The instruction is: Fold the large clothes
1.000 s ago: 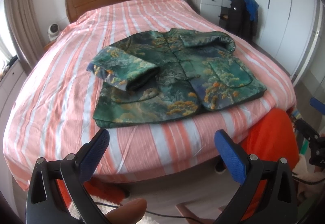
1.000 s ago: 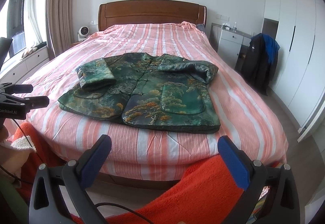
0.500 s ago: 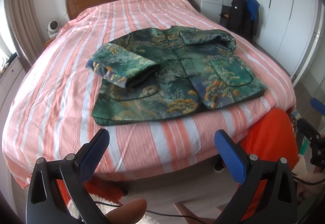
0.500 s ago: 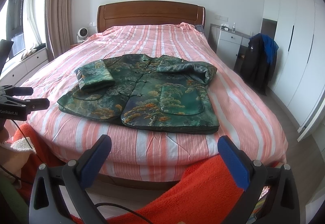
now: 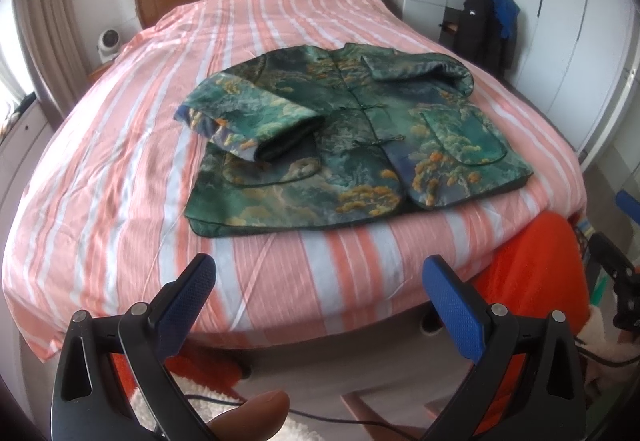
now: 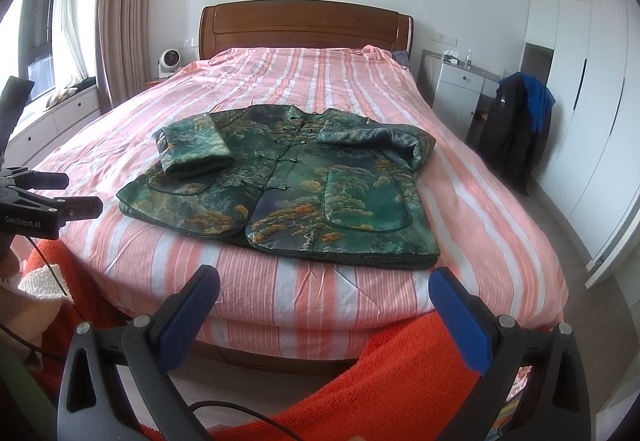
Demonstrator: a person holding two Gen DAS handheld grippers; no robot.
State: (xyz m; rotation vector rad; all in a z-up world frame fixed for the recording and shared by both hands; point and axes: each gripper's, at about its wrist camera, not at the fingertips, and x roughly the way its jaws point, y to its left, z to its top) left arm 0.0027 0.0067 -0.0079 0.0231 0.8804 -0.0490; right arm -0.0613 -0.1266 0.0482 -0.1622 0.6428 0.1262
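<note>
Both grippers' jaws wide apart, empty, jacket flat on bed

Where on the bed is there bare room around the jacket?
Bare bedspread lies between the jacket and headboard, along the window-side edge, and in a strip at the foot edge. The wardrobe-side margin is narrow.

Black hand-held gripper frames w/ blue ribbed pads (silver screws, black cables).
</note>
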